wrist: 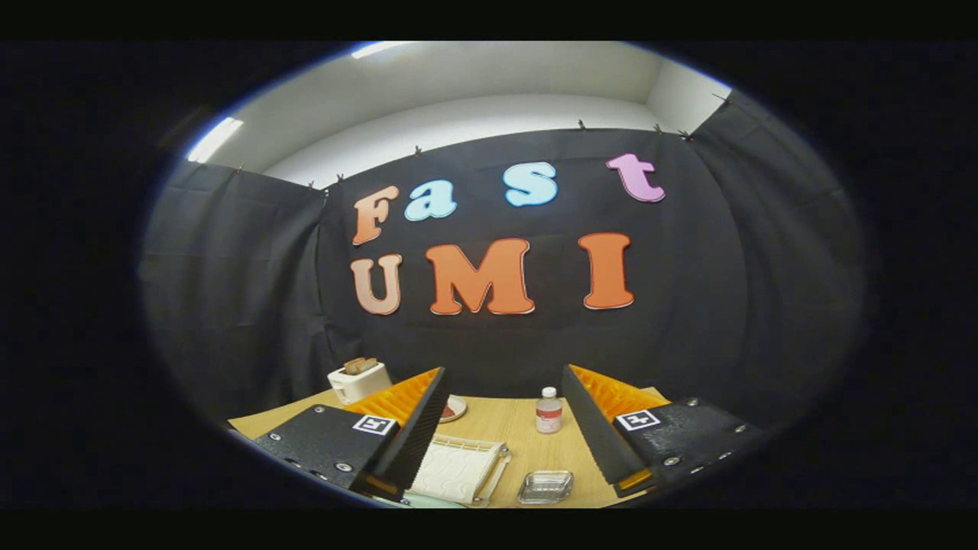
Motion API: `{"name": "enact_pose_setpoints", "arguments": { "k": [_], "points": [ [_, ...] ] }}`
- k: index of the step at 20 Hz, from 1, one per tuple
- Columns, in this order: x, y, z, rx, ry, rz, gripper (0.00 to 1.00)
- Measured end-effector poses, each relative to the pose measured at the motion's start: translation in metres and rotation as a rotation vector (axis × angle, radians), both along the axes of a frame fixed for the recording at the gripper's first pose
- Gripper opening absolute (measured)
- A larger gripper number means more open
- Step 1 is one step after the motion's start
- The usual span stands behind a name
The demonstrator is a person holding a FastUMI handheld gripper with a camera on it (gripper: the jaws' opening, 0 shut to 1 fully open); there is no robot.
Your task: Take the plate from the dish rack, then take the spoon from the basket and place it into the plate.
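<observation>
My gripper (pixel 504 372) is open and held high above a wooden table (pixel 504 428), with nothing between its fingers. Below and between the fingers, close to the left one, lies a white ribbed dish rack (pixel 458 467). A pale greenish edge (pixel 425 500) peeks out at the rack's near corner; I cannot tell what it is. A small round dish with a reddish centre (pixel 454 409) sits farther back, partly hidden by the left finger. I cannot make out a spoon or a basket.
A white toaster (pixel 357 380) with bread in it stands at the table's far left. A small white bottle (pixel 548 410) stands near the right finger. A clear plastic tray (pixel 545 486) lies on the near side, right of the rack.
</observation>
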State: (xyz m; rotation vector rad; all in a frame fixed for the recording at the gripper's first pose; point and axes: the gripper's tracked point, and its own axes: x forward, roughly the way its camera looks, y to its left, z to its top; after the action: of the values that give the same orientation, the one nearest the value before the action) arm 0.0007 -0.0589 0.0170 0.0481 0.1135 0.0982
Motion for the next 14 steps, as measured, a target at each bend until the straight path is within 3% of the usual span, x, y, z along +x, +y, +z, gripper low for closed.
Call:
{"name": "enact_pose_setpoints", "arguments": {
  "k": [14],
  "points": [
    [-0.003,0.003,0.026,-0.038,-0.088,-0.014,0.9]
  ]
}}
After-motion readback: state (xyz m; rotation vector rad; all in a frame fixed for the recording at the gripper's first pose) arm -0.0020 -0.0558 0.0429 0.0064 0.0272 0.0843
